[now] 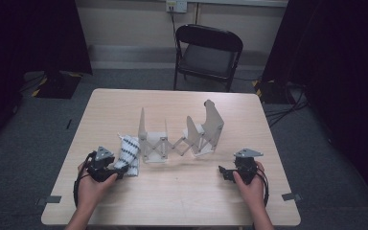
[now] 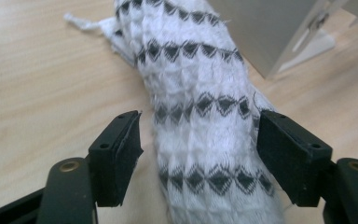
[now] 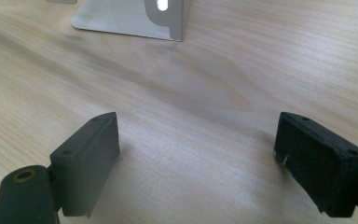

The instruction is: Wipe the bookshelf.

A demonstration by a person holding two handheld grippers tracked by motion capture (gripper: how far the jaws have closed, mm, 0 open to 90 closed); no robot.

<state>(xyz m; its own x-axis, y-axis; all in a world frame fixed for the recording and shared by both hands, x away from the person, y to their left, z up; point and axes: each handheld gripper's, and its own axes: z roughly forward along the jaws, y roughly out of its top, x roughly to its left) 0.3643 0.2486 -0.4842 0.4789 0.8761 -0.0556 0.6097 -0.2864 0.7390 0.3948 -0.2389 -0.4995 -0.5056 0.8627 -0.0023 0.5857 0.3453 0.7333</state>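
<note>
- The rolled white cloth (image 2: 200, 126) with rows of black diamonds lies on the wooden table (image 1: 182, 196), stretching away from the left gripper (image 2: 198, 156) toward the pale expanding rack (image 1: 179, 136).
- In the high view, the cloth (image 1: 128, 154) sits just beside the rack's left panel, at the near-left part of the table.
- The near end of the cloth lies between the left gripper's jaws.
- The left gripper (image 1: 106, 167) has its jaws parted around the roll: a gap shows between the left pad and the fabric, while the right pad is at the fabric's edge, and I cannot tell whether it touches.
- It does not squeeze the cloth; the roll rests on the table.
- The right gripper (image 3: 198, 163) stands wide apart over bare tabletop, with nothing between its pads.
- In the high view, the right gripper (image 1: 230, 173) is held at the near-right of the table, well apart from the cloth.
</note>
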